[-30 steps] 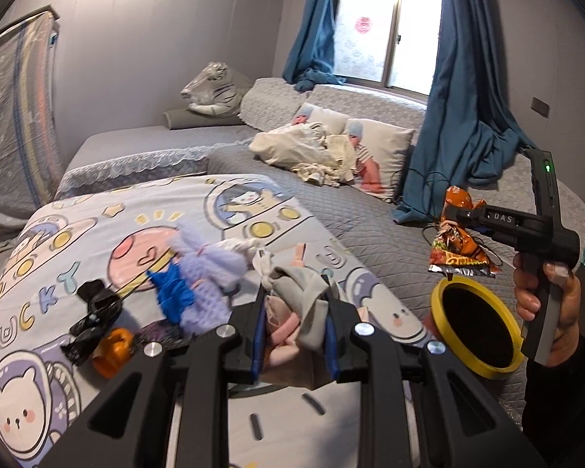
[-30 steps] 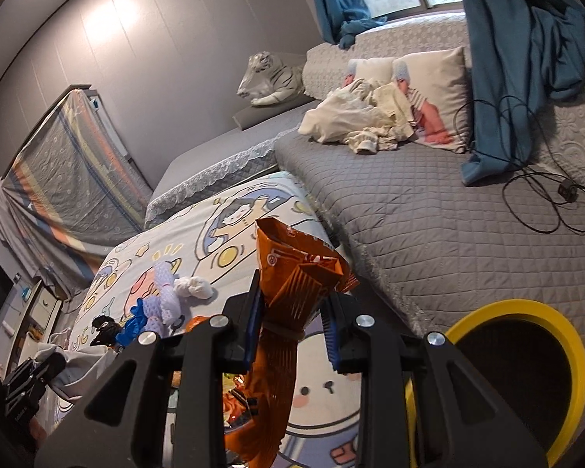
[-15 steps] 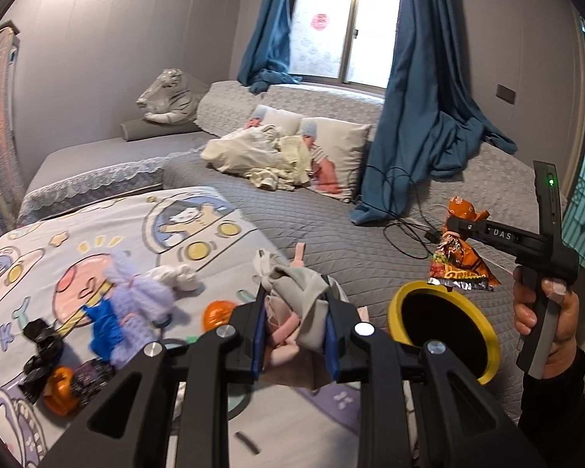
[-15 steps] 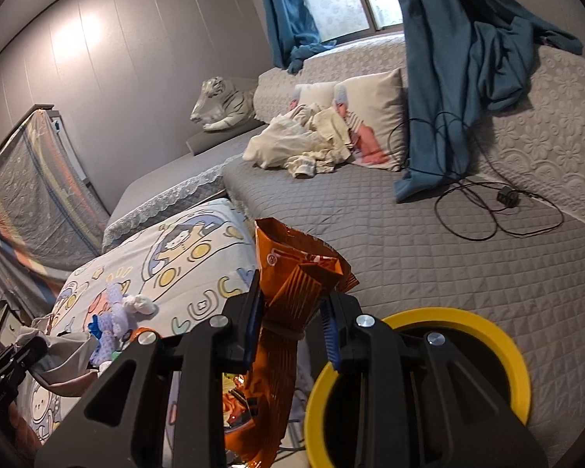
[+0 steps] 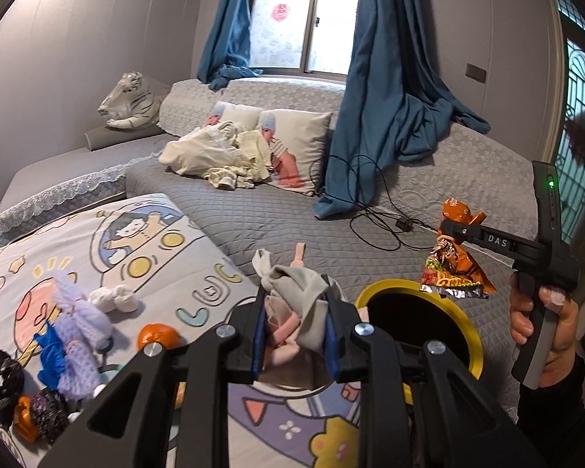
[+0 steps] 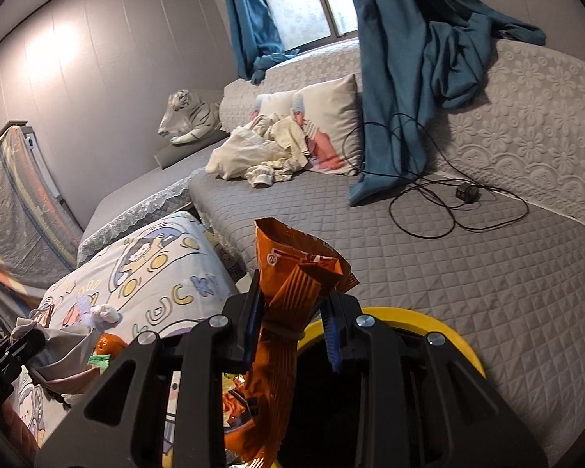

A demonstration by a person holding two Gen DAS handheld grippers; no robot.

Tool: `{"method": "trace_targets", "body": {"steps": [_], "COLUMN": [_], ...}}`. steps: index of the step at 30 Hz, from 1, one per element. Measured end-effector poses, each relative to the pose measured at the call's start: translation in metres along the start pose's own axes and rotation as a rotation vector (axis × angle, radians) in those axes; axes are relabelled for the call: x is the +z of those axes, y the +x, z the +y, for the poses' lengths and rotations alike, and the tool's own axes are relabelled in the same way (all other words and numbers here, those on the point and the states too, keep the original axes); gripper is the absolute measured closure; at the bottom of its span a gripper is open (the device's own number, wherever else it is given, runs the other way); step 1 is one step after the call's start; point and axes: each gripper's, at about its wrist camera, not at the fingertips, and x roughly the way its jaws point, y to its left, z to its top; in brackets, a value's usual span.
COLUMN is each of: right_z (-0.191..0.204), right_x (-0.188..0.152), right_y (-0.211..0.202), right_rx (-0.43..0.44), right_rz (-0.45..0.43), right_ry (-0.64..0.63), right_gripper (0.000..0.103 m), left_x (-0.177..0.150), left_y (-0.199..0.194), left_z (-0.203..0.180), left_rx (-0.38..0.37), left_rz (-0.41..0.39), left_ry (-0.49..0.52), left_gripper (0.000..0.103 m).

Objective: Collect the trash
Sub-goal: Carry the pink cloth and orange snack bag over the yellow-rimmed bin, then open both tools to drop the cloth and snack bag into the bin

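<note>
Your right gripper pinches the orange snack bag above the near yellow-rimmed bin (ready to drop); your left gripper clamps bundled cloth.

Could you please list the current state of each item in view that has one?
Left gripper: shut on grey and pink cloth bundle.
Right gripper: shut on crumpled orange snack bag.
Yellow-rimmed black bin: open, uncovered.
Blue curtains: drawn apart.
</note>
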Motion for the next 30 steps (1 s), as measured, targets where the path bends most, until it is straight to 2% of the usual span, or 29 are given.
{"method": "trace_targets", "body": {"steps": [14, 21, 30], "right_z": [-0.037, -0.054, -0.072], "right_x": [-0.007, -0.011, -0.017], "right_y": [-0.001, 0.004, 0.013], "right_rx": [-0.082, -0.121, -0.153], "right_rz": [-0.009, 0.001, 0.025], "right_ry": [0.024, 0.044, 0.071], "right_gripper": [0.077, 0.077, 0.077], "left_x": [0.000, -0.004, -0.005], "left_y": [0.053, 0.073, 0.095], "left_z": [-0.042, -0.069, -0.098], "left_rx": [-0.089, -0.113, -0.147], "left_rz": [0.067, 0.102, 0.139], "left_ry": [0.049, 0.130, 0.185], "left_gripper": [0.081, 0.081, 0.081]}}
